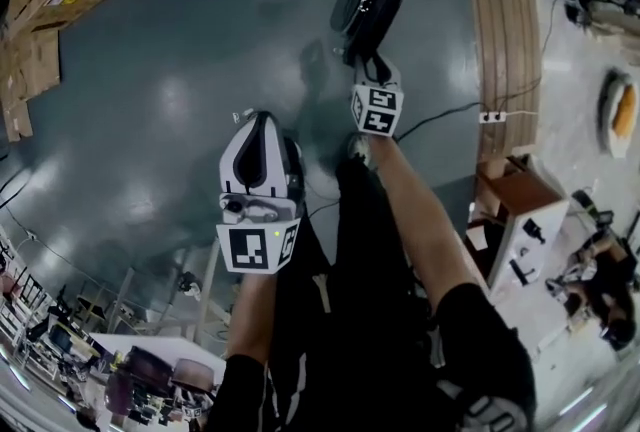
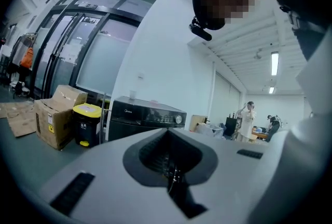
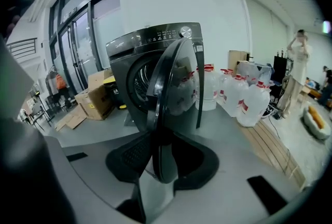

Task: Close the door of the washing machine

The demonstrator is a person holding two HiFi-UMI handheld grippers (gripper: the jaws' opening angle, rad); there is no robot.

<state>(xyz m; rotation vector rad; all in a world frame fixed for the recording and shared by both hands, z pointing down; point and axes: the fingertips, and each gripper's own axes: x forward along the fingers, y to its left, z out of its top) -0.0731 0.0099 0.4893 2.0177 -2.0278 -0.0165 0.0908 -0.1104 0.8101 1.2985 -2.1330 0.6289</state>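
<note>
**One gripper holds the open washer door, the other is idle**

Your right gripper [image 3: 162, 153] has its two fingers pinching the near edge of the washing machine door [image 3: 179, 83]. The door's rim stands upright between them. The door is swung open towards you and seen almost edge-on, with its long axis vertical.

The washing machine [image 3: 155, 44] stands straight ahead, just beyond the door. Its drum opening [image 3: 139, 83] shows just to the left of the door. That puts the opening on the far left of your right fingers. The coming move looks like a push away from you, swinging the door round to the left until it meets the machine's front.

Your left gripper [image 2: 171, 168] is empty, with its fingers pressed together. It sits nearer your body and to the left, well apart from the door. Your right gripper is the one placed to do the closing.
</note>
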